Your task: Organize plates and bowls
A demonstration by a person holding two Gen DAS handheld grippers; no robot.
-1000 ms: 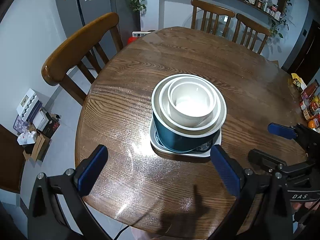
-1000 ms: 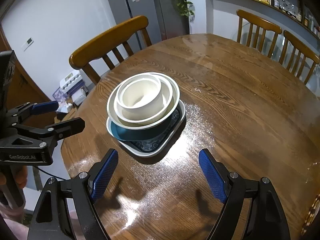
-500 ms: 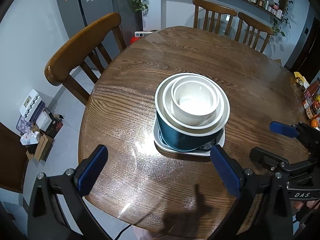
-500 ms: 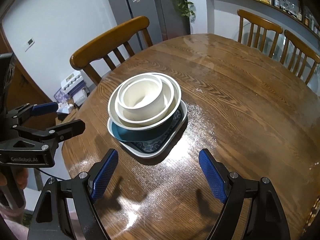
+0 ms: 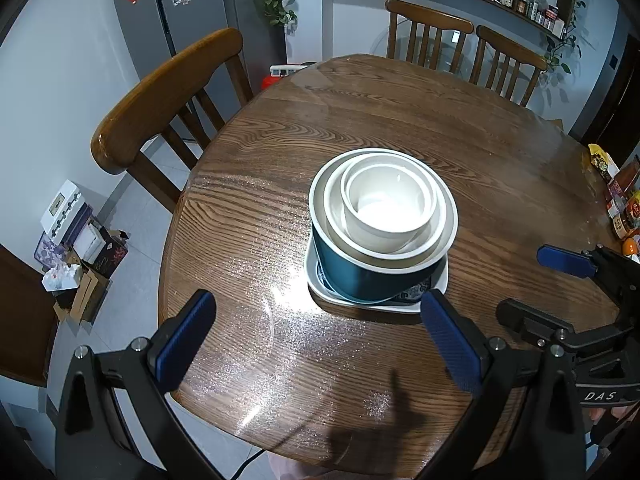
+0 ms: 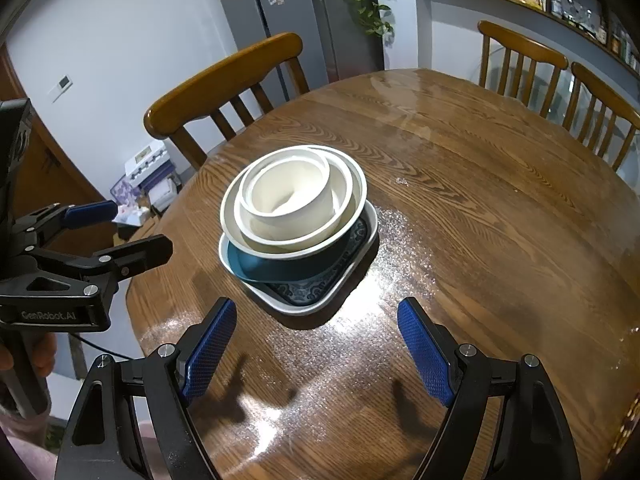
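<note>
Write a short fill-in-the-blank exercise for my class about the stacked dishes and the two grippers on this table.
1. The small white bowl sits nested at the ____ of the stack.
2. The outside of the largest bowl is coloured ____.
3. The whole stack rests on a square plate on the ____ table.
4. The left gripper and right gripper are both ____.

Missing words: top; teal; wooden; open
</note>
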